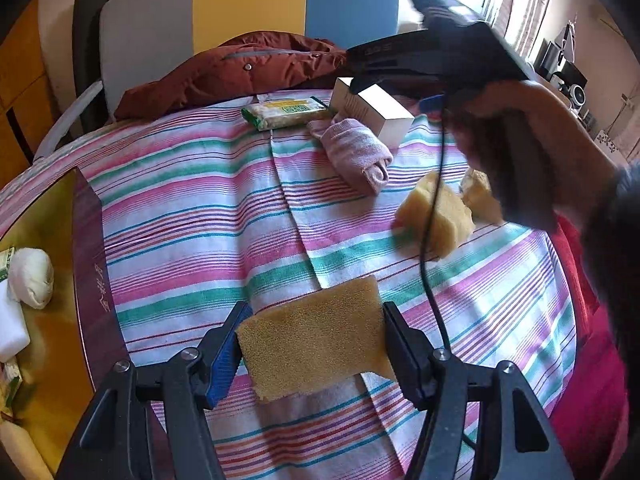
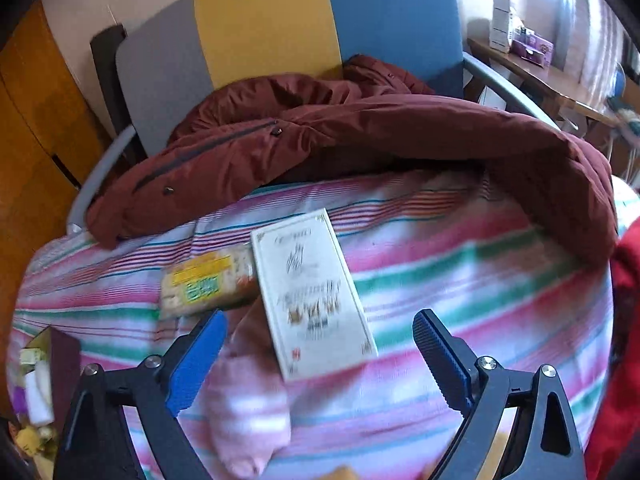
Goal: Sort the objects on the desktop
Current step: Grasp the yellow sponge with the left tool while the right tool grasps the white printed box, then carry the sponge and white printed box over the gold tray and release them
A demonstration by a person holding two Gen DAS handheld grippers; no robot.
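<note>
My left gripper (image 1: 314, 330) is shut on a flat yellow sponge (image 1: 312, 336), held a little above the striped cloth (image 1: 192, 216). Further right lie a torn yellow sponge chunk (image 1: 436, 216) and another piece (image 1: 480, 196). A rolled pink sock (image 1: 356, 152), a white box (image 1: 372, 112) and a green-and-yellow snack packet (image 1: 284, 112) lie at the far side. My right gripper (image 2: 320, 344) is open above the white box (image 2: 312, 292) and the pink sock (image 2: 248, 404), beside the snack packet (image 2: 204, 280). The right gripper also shows in the left wrist view (image 1: 432, 56), held high.
A dark red jacket (image 2: 360, 136) drapes over the table's far edge and a colour-blocked chair (image 2: 272, 24). A yellow-lined box (image 1: 52, 280) at the left holds a white roll (image 1: 32, 276) and other small items. A black cable (image 1: 428, 248) hangs from the right gripper.
</note>
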